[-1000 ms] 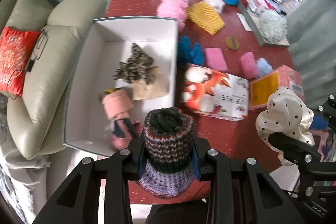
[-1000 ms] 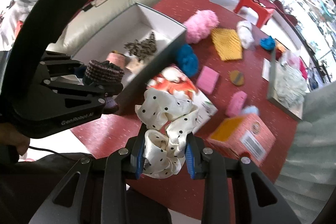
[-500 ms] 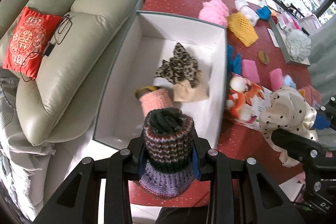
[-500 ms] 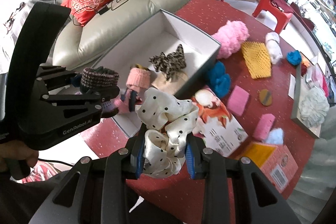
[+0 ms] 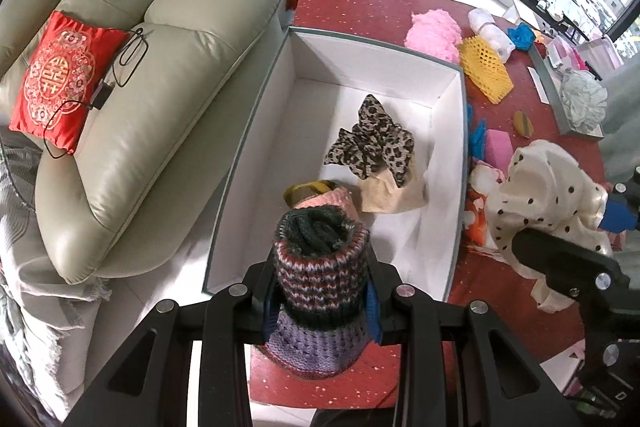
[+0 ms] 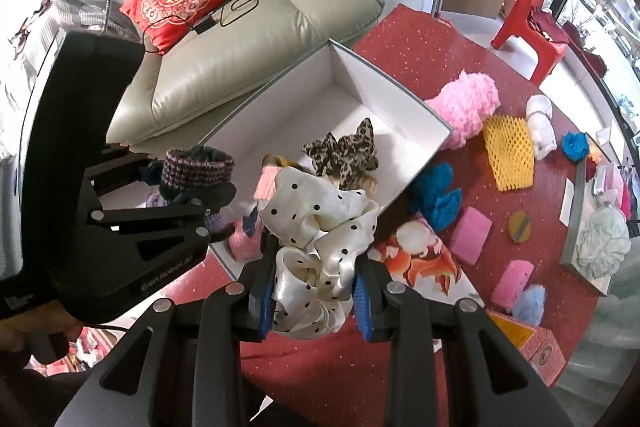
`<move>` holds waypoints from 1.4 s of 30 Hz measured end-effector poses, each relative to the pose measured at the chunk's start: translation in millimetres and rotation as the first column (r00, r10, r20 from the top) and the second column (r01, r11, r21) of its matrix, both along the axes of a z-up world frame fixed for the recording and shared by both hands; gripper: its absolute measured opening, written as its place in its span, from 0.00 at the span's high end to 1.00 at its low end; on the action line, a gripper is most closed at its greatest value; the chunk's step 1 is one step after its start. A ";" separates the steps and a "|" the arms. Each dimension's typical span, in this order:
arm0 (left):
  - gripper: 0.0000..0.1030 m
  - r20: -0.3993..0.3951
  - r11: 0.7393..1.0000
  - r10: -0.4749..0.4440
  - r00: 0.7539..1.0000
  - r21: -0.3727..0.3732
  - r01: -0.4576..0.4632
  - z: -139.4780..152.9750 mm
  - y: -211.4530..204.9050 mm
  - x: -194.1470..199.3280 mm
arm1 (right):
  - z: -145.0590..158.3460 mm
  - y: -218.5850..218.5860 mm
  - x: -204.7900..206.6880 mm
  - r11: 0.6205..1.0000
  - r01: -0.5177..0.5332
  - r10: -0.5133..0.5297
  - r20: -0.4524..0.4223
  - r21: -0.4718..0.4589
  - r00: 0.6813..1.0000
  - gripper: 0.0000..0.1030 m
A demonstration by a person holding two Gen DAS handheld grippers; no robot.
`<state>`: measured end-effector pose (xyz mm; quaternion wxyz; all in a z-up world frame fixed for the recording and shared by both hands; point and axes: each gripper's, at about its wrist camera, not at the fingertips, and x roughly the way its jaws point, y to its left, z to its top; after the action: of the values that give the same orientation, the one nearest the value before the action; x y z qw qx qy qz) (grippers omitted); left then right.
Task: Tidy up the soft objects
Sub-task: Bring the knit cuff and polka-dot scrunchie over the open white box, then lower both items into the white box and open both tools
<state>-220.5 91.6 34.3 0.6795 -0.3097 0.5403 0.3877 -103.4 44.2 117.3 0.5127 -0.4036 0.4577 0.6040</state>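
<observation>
Partly done: leopard scrunchie [image 5: 372,143] and pink knit [image 5: 328,197] already in white box [image 5: 448,163]. Left fingers [image 5: 269,301] gripping knitted sock [image 5: 320,267], right fingers [image 6: 266,303] gripping polka-dot scrunchie [image 6: 320,223]; much left on tabletop [image 6: 420,51].

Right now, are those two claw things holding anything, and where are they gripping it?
Yes. The left gripper pinches a striped knit sock around its middle. The right gripper pinches a cream polka-dot scrunchie by its lower folds.

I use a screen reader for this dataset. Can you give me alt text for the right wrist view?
The right gripper clamps a white polka-dot scrunchie above a red table; beside it the left gripper holds a knitted sock over an open white box.
</observation>
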 end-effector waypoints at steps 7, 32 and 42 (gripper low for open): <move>0.66 -0.011 1.000 -0.004 1.000 0.000 0.004 -5.6 8.1 -2.3 | -3.1 12.5 -2.6 1.000 0.014 -0.014 0.011 -0.005 1.000 0.67; 0.66 -0.020 1.000 0.004 1.000 -0.014 -0.004 -16.2 26.0 -5.2 | -12.8 46.6 -1.1 0.999 0.032 -0.031 0.036 -0.014 0.999 0.66; 0.59 -0.011 1.000 0.013 1.000 -0.021 -0.014 -17.1 39.9 -5.0 | -15.7 61.0 8.5 0.999 0.044 -0.043 0.041 -0.016 0.998 0.66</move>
<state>-225.5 131.5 17.2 0.6707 -0.3183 0.5459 0.3884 -94.9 105.2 101.6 0.5316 -0.4100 0.4610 0.5804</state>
